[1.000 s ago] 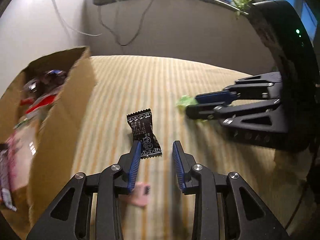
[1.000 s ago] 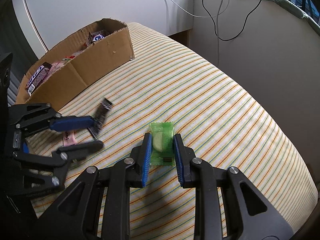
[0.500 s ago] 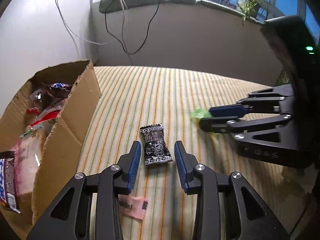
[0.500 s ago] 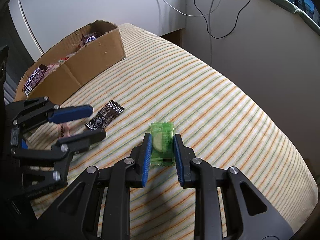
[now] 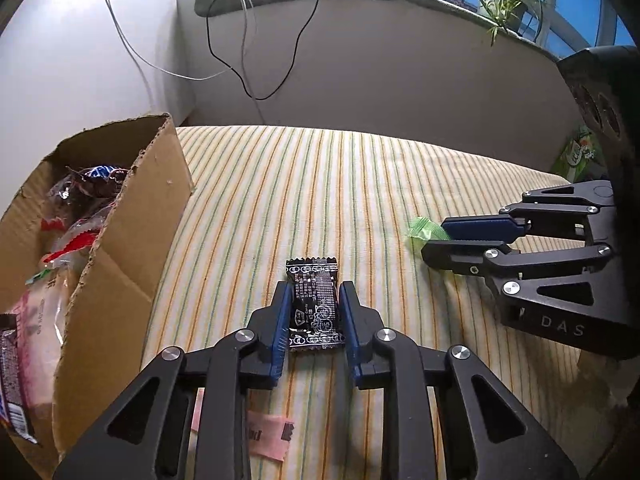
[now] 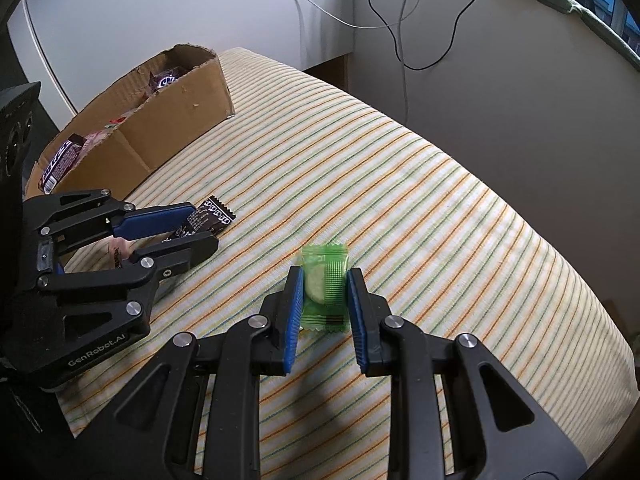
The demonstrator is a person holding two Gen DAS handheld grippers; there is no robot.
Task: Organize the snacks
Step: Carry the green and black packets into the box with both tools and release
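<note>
My left gripper (image 5: 314, 326) pinches the black packet (image 5: 315, 306); my right gripper (image 6: 323, 318) pinches the green packet (image 6: 325, 286), both packets on the striped cloth (image 5: 340, 184). Risk: slick wrappers may slip from the pads during transfer to the cardboard box (image 5: 120, 240).

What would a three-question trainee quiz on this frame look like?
1. True or false: the green packet sits between the left gripper's fingers.
2. The cardboard box holds: A) snacks B) cables C) nothing.
3. Fill in: the flat wrapper on the cloth below the left gripper is ___.

Key: 1 false, it is in the right gripper; the left has the black packet. 2 A. 3 pink.
</note>
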